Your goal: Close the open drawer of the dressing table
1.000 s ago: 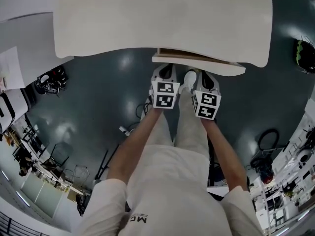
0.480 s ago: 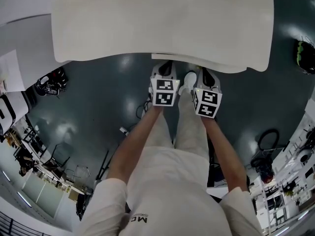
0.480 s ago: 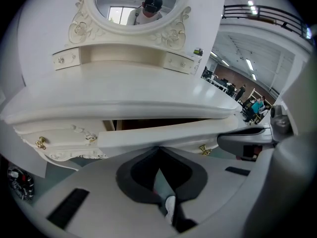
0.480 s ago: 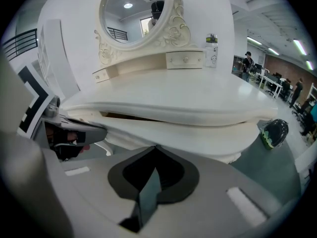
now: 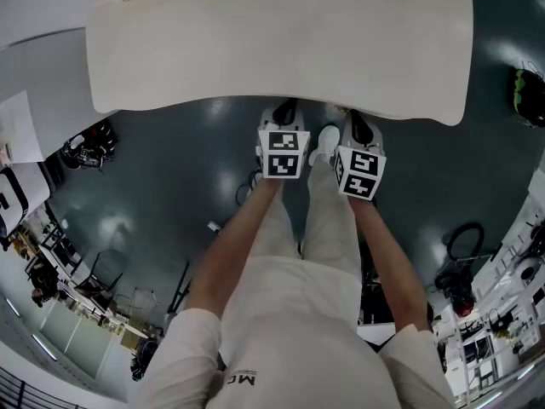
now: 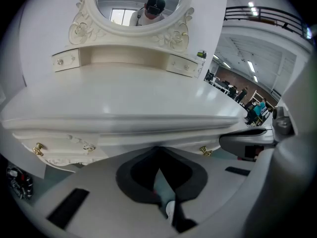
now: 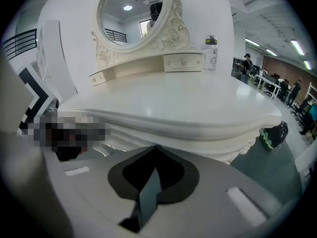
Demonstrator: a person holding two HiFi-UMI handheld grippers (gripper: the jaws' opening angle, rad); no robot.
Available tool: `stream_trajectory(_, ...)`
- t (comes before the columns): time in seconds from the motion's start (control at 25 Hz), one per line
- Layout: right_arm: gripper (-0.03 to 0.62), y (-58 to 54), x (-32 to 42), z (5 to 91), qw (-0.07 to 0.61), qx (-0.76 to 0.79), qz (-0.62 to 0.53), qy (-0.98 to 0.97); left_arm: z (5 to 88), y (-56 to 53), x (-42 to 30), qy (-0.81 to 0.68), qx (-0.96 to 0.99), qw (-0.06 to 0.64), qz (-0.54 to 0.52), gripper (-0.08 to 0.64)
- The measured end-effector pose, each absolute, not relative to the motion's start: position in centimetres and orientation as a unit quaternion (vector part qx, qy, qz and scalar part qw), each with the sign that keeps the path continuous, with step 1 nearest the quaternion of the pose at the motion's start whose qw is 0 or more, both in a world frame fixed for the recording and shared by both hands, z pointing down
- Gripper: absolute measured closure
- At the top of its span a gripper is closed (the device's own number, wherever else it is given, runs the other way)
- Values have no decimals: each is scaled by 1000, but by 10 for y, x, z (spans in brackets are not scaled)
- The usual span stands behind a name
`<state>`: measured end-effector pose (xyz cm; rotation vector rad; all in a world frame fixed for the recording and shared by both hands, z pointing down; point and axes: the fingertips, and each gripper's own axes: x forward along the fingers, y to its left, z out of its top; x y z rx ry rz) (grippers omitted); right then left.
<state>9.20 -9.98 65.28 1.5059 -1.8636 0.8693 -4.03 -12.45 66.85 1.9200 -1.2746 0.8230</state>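
— Where is the drawer found?

— The drawer point(image 6: 148, 139) is seen in the left gripper view, tucked under the lip of the bench point(image 5: 281, 41), with its front in line with the carved front beside it. A brass knob point(image 6: 204, 151) is seen at 3 o'clock of the tool tips.

— And in the head view?

— Only the top of the bench is shown there, at 12 o'clock from the person. Both tools are held out at its near edge, with their tips under the overhang.

— How is the left tool set?

— The left tool point(image 5: 283, 113) is closed, its jaws brought together to a point with nothing between them. That point point(image 6: 158, 150) is placed right at the drawer front, though contact cannot be told for certain.

— And the right one?

— The right tool point(image 5: 358, 124) is closed too and nothing is gripped. Its tips point(image 7: 154, 148) are aimed at the moulded edge just below the top, at 3 o'clock of the left tool.

— What else is shown?

— An oval mirror point(image 6: 138, 4) is carried at the back of the bench, and a small bottle point(image 7: 211, 46) is stood at 3 o'clock of it. A white shoe point(image 5: 326, 141) is seen on the dark floor point(image 5: 170, 169) between the two tools.
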Motion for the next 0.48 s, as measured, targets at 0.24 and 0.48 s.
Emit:
stream_trajectory(0.24,597,-113,98,651,280,581,327,-691,669,-138,-40,-495,737,347,303,560)
stream_trajectory(0.48,597,-120,104,654,270,593,335,-680,666,-147,-42,-503,739,334,297,560)
